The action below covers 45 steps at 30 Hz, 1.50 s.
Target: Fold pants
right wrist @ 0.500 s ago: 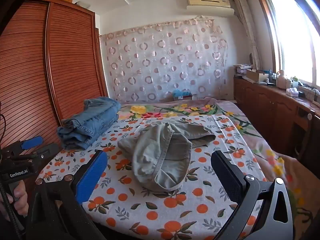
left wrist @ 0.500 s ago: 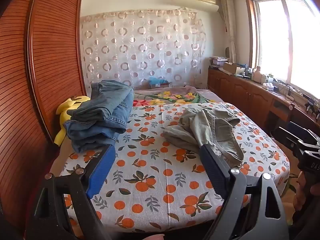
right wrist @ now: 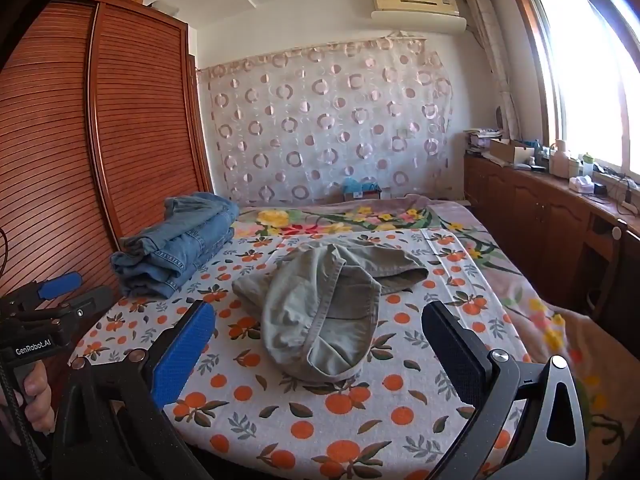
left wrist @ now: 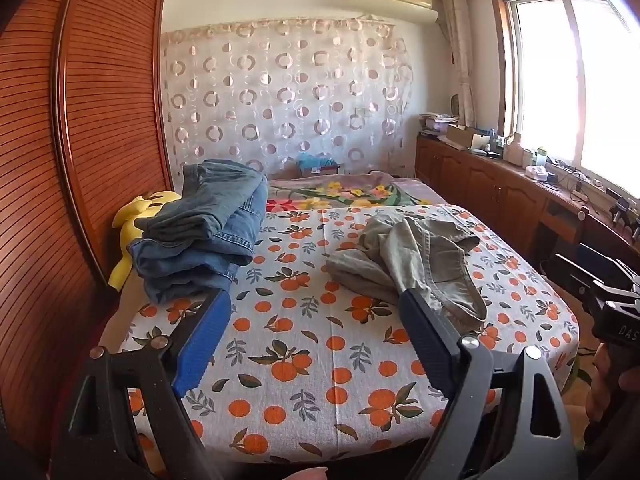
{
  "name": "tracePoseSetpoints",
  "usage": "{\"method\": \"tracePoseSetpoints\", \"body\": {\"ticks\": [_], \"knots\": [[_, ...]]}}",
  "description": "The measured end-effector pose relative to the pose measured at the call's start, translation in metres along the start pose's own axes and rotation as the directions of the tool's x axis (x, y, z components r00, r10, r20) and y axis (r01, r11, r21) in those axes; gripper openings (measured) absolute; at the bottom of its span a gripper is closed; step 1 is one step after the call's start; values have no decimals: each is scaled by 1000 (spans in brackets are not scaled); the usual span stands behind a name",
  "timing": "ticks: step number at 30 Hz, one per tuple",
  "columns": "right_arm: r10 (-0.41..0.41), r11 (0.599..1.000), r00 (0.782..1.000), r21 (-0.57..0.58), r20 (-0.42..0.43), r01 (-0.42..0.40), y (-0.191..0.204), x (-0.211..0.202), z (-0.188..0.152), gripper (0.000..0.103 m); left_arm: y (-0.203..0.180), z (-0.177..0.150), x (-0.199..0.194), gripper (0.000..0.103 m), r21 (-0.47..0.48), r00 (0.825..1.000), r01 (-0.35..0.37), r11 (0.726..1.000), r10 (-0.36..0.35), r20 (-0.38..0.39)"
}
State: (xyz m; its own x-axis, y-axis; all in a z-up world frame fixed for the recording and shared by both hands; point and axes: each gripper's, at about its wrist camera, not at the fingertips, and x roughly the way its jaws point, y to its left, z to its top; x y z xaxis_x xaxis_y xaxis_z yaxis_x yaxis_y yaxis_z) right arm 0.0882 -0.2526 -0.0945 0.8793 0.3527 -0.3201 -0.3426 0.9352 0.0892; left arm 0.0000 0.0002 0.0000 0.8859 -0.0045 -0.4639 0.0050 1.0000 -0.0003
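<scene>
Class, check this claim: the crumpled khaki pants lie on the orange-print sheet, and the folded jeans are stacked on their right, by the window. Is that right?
Not quite. The folded jeans are stacked to the left of the khaki pants, beside the wooden wardrobe, not by the window. The right wrist view shows it; the rest stands.

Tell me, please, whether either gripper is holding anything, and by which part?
Nothing is held. The left gripper and right gripper are both open, short of the khaki pants on the bed.

You had a bed (right wrist: 400,432) spread with an orange-print sheet (left wrist: 320,360). On it lay crumpled khaki pants (right wrist: 320,320) near the middle and folded jeans (right wrist: 180,248) stacked by the wardrobe-side edge, well apart. A floral blanket (right wrist: 360,220) covered the far end.
</scene>
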Motion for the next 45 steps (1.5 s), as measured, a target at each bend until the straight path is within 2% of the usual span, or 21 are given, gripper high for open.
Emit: {"method": "tracePoseSetpoints", "body": {"ticks": [45], "knots": [[8,1000,1000,-1,8,-8,1,0,2,103,-6,-2,-2,87,1,1000,4,1000,-4,-2]]}}
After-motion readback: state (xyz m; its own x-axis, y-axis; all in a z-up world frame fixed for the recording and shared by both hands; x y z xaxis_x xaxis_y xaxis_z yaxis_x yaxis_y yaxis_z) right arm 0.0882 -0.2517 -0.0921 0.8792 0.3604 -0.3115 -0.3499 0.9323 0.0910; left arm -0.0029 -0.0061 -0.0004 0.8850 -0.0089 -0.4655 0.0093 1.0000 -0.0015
